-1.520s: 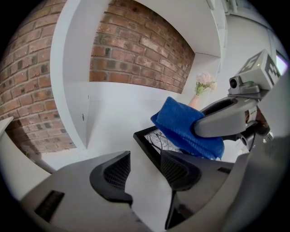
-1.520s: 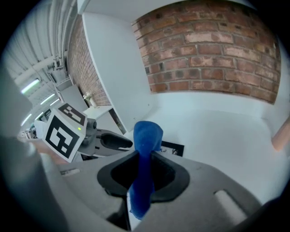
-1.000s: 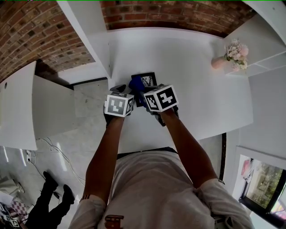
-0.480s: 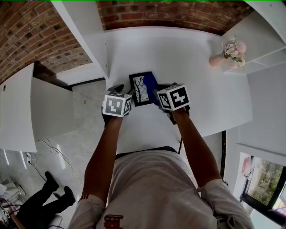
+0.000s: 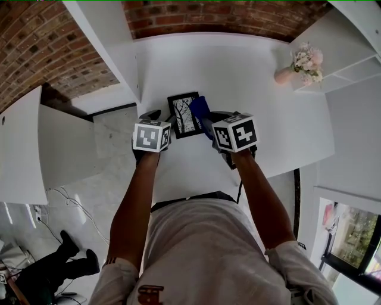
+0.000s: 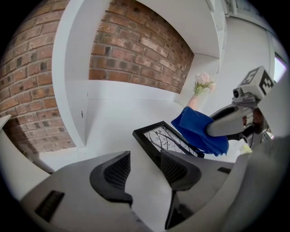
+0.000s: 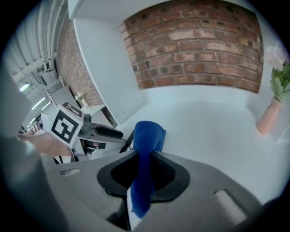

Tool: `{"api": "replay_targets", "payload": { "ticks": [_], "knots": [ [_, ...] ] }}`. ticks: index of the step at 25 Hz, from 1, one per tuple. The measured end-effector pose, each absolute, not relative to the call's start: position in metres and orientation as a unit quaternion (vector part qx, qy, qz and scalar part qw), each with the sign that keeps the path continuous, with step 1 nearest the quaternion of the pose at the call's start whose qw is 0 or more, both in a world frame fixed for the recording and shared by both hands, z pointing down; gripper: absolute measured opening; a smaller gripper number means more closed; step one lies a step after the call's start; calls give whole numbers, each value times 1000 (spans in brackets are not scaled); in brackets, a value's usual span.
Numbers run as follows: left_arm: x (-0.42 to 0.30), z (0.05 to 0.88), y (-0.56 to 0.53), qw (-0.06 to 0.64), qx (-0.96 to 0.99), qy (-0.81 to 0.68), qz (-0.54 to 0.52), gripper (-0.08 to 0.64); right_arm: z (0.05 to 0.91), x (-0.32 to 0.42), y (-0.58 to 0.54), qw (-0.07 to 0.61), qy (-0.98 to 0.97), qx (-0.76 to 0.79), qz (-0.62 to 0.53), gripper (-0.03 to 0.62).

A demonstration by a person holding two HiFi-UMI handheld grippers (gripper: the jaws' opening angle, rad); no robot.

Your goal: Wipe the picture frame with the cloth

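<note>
A black picture frame [image 5: 182, 114] with a tree print lies on the white table [image 5: 250, 89]; in the left gripper view the picture frame [image 6: 165, 138] sits just past my right-hand finger. My left gripper [image 5: 159, 118] is open at the frame's left edge, and only table shows between its pads [image 6: 144, 159]. The right gripper [image 5: 209, 122] is shut on a blue cloth [image 5: 199, 108], which rests against the frame's right side. That cloth [image 7: 147, 136] hangs pinched between the jaws of the right gripper [image 7: 144, 177], and the cloth [image 6: 199, 131] covers the frame's far corner.
A pink vase of flowers [image 5: 303, 64] stands at the table's far right. A brick wall [image 5: 226, 16] backs the table, and a white partition [image 5: 113, 53] rises at its left. The table's near edge [image 5: 184, 198] is by my body. A person's legs [image 5: 41, 275] show on the floor.
The right gripper has carried the blue cloth from the frame's left part across to its right side, uncovering the print. The left gripper has stayed by the frame's left edge.
</note>
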State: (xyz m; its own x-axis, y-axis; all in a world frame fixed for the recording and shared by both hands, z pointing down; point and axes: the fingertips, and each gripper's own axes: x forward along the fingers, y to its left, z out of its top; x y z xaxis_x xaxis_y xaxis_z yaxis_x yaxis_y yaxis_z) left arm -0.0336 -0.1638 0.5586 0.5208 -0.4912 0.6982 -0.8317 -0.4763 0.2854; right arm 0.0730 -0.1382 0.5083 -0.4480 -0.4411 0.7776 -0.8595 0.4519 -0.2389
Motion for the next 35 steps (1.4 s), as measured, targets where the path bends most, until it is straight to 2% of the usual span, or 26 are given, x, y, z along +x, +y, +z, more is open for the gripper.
{"api": "replay_targets", "payload": {
  "ticks": [6,17,35],
  "knots": [
    [-31,561,-162,314,817,-400,273,202,499,29,-119,270,-807,377,365,67],
    [-31,561,-162,316,817,-398,272,202,537,-2,-101,309,-795,355,383,67],
    [-31,562,-163,314,818,-399,272,202,536,73,-115,340,-778,403,341,67]
  ]
}}
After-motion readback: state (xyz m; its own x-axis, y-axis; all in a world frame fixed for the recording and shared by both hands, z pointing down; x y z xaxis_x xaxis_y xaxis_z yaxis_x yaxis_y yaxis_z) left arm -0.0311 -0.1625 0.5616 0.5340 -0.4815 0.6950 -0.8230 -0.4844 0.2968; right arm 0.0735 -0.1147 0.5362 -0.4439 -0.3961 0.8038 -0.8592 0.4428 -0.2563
